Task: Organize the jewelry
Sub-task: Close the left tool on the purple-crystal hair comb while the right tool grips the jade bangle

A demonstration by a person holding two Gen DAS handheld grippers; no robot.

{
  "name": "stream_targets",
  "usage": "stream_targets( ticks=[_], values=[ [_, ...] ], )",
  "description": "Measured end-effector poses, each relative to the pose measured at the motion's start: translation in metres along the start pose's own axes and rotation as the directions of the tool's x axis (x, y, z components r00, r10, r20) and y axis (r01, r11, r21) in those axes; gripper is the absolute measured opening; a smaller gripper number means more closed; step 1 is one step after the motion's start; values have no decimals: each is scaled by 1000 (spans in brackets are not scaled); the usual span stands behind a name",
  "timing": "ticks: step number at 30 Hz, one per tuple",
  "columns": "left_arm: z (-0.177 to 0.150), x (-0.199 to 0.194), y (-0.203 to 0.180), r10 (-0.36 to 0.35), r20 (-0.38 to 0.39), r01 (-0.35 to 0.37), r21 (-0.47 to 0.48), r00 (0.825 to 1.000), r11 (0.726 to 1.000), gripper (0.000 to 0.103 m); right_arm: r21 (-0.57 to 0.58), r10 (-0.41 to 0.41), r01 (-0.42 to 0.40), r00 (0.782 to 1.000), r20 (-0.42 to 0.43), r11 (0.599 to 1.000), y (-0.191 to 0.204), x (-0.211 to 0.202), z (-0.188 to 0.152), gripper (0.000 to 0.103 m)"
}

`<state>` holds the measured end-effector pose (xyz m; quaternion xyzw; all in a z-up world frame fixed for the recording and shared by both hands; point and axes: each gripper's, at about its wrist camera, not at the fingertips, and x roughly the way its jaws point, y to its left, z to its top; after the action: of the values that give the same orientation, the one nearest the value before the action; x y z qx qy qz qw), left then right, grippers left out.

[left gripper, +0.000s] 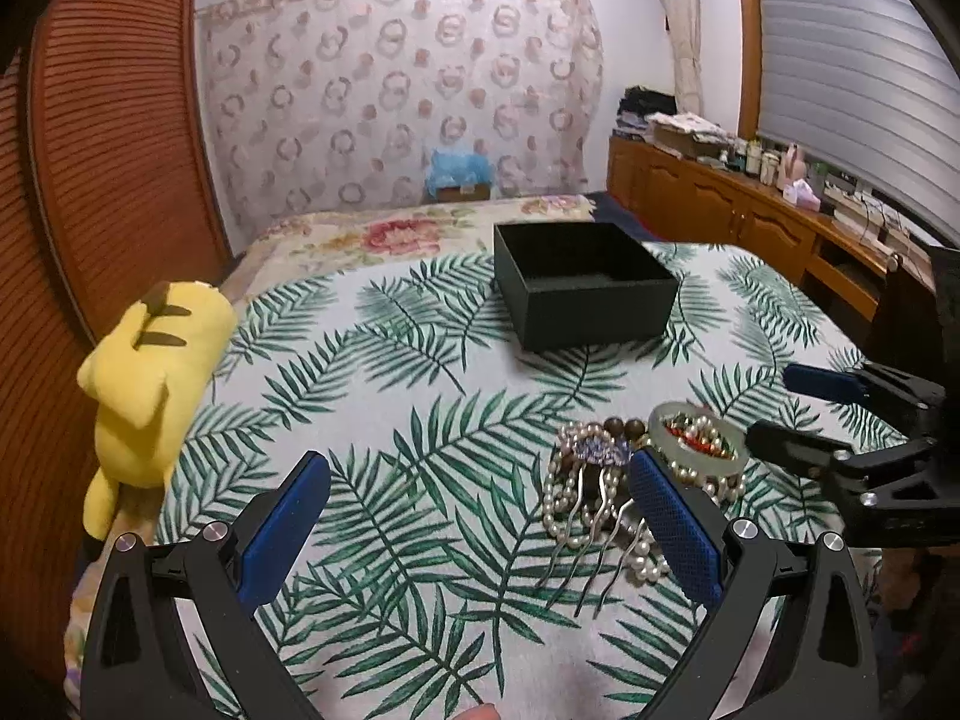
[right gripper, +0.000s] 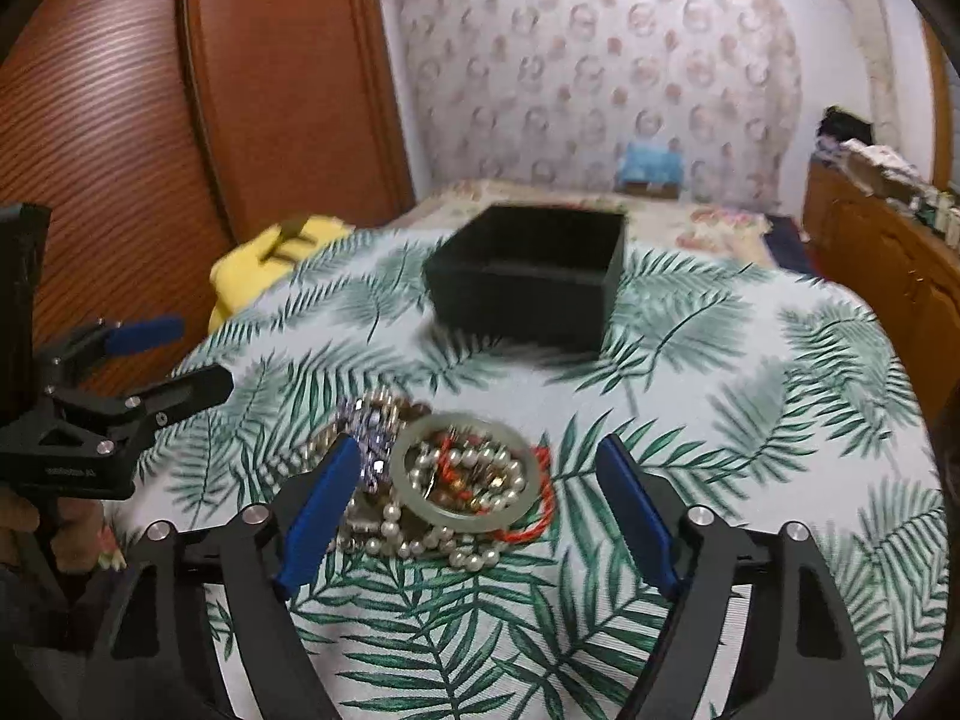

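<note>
A pile of jewelry lies on the palm-leaf tablecloth: a pale jade bangle, pearl strands, a metal hair comb with a blue-stone top and a red cord. An open black box stands behind the pile. My left gripper is open and empty, its right finger beside the comb. My right gripper is open and empty, low over the pile with the bangle between its fingers. It also shows in the left wrist view.
A yellow plush toy lies at the table's left edge. A bed with a floral cover lies beyond the table. Wooden wardrobe doors stand on the left, a cluttered wooden cabinet on the right.
</note>
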<state>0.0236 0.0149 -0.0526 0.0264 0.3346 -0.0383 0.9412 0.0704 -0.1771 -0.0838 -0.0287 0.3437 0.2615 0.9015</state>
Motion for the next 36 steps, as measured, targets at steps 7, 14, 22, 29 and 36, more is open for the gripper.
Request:
stream_targets(
  ticks=[7, 14, 22, 29, 36],
  values=[
    [-7, 12, 2, -19, -35, 19, -6, 999, 1000, 96, 9, 62, -61, 993, -101, 998, -3, 28, -2, 73],
    [-16, 27, 7, -37, -84, 36, -13, 996, 999, 96, 17, 77, -75, 986, -147, 997, -6, 44, 2, 74],
    [-20, 32, 5, -57, -105, 57, -8, 993, 998, 96, -11, 90, -94, 979, -183, 996, -6, 59, 11, 76],
    [-22, 35, 0, -67, -117, 68, 1, 991, 998, 96, -29, 103, -109, 980, -170, 994, -10, 57, 13, 74],
    [-21, 36, -12, -86, -120, 91, 35, 989, 995, 96, -41, 66, -70, 993, -97, 997, -19, 23, 15, 74]
  ],
)
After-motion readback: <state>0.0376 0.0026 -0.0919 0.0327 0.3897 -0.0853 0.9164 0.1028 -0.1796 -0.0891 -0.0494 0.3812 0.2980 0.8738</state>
